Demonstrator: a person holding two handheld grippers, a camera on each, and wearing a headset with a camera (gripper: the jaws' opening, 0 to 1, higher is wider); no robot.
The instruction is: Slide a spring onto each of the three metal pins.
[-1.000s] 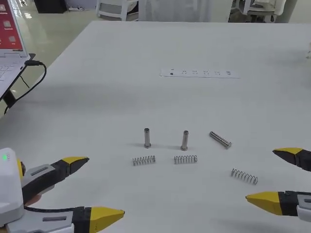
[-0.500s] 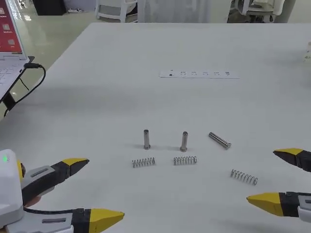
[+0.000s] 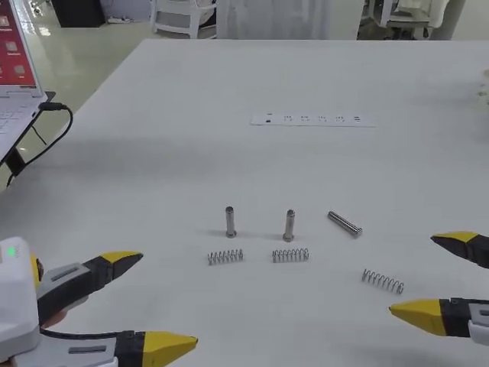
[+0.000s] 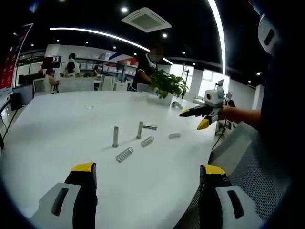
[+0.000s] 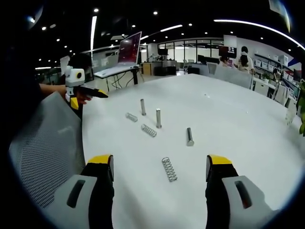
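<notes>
With the left gripper [image 3: 164,300] and right gripper [image 3: 414,274] both held open and empty, the loose spring [image 3: 383,281] on the desk [image 3: 229,138] beside the right jaws could be flicked away or squashed if pinched off-centre.

Yellow-tipped black fingers [image 3: 122,260], silver-grey pins [image 3: 230,221] and springs [image 3: 225,257], white table [image 3: 229,153], seemingly red laptop screen [image 3: 9,46]

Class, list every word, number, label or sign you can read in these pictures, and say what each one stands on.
Nothing here can be read as text.
The strip on the table: a row of dark marks, too small to read.
The laptop screen: red with pale patches, too blurred to read.
</notes>
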